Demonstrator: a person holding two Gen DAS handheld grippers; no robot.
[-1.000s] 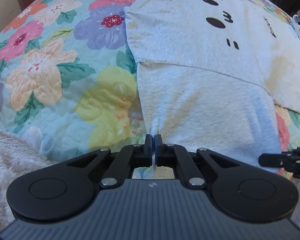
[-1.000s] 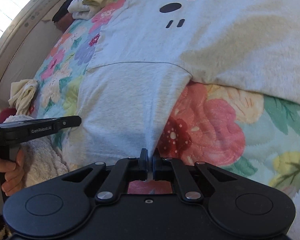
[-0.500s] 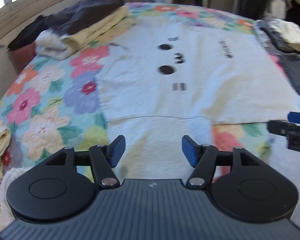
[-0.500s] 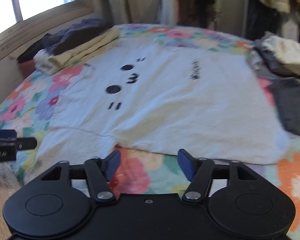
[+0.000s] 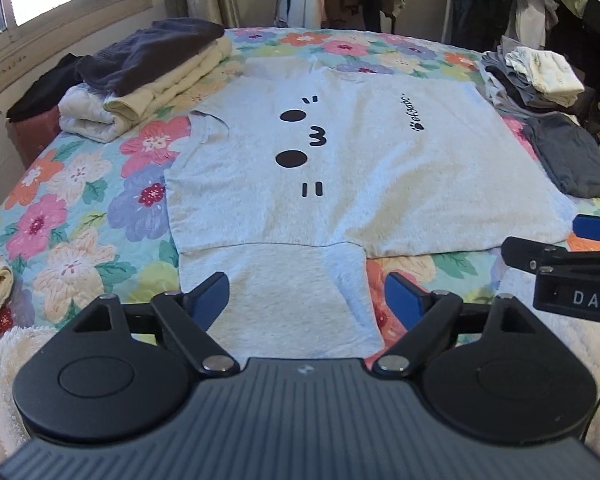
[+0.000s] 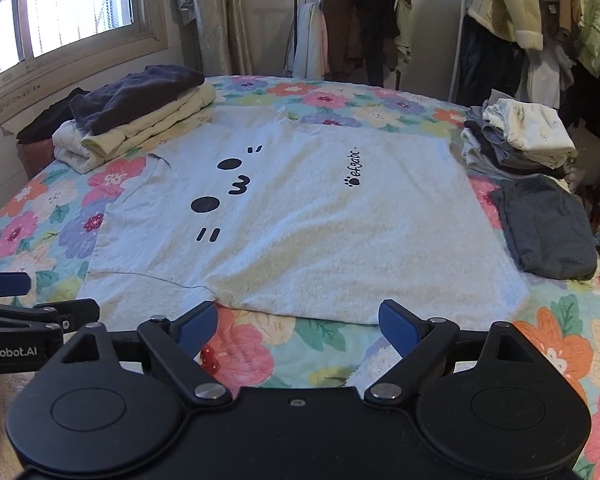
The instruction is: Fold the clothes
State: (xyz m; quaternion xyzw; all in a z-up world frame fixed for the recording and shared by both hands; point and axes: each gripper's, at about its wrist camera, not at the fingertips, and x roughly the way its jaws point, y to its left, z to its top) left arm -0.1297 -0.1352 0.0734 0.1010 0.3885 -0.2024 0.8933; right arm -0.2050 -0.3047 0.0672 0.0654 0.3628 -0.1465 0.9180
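Grey T-shirt (image 5: 340, 168) lay spread flat on the floral quilt (image 5: 72, 216); left gripper (image 5: 306, 300) and right gripper (image 6: 298, 320) hovered at its near sleeve, jaws spread, holding nothing

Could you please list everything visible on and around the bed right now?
T-shirt: one, light grey with a black face print, spread flat mid-bed, near sleeve laid out towards the cameras.
Quilt: one, floral, multicoloured, covering the bed.
Folded stack: one, dark, cream and white, far left by the window.
Clothes pile: one, white, grey and dark, far right.
Dark grey garment: one, folded, right edge.
Clothes rack: one, hung garments, behind the bed.
Left tongs: one, black, blue pads, open.
Right tongs: one, black, blue pads, open.
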